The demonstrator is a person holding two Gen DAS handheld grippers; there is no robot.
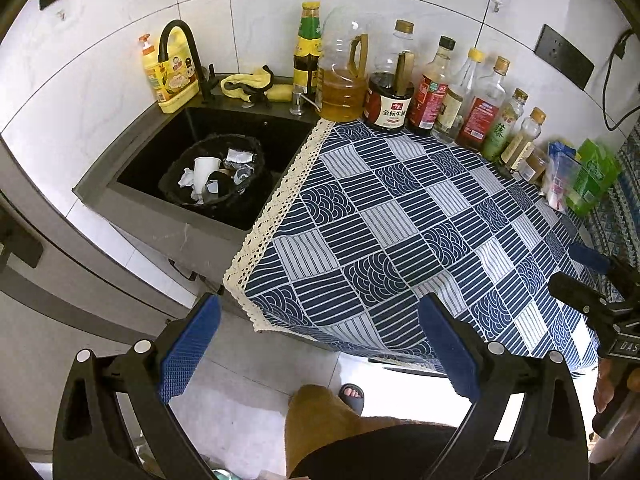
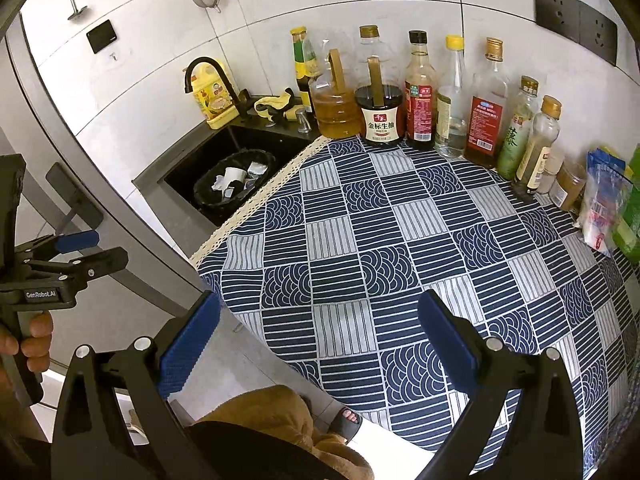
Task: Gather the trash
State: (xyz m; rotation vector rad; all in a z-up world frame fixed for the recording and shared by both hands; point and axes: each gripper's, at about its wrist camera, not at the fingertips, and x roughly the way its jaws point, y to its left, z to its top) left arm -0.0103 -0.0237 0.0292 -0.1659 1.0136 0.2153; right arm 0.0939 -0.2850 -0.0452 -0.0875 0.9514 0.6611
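a: where does the trash lie relative to the two tools?

b: it sits in the black-lined bin (image 1: 214, 174) inside the dark sink (image 1: 160, 148), at the left end of the surface. a white paper cup (image 1: 205, 168), crumpled tissue (image 1: 186, 178) and a foil wrapper (image 1: 239, 157) show at its mouth. the checked cloth (image 1: 400, 220) that covers the rest of the surface shows no loose scrap in either view.

a: and the tools?

b: the left tool (image 1: 316, 348) hangs off the front edge of the surface, its blue pads spread wide with nothing between them. the right tool (image 2: 316, 344) hovers over the near part of the cloth, likewise spread and empty. in the right wrist view the left tool (image 2: 80, 250) appears at far left, on the sink side.

a: so which is nearer the bin?

b: the left one, by judgement. the bin lies ahead and to the left of both tools, but the right tool would have to cross the cloth to reach it.

a: how far along is the task?

b: it looks nearly complete, since the visible rubbish is already in the bin. whether the packets (image 2: 600, 200) beside the row of condiment bottles (image 2: 420, 92) count as rubbish cannot be told.

a: any hazard?

b: the bottles stand close together along the wall; a reach to the far right passes just beside them.
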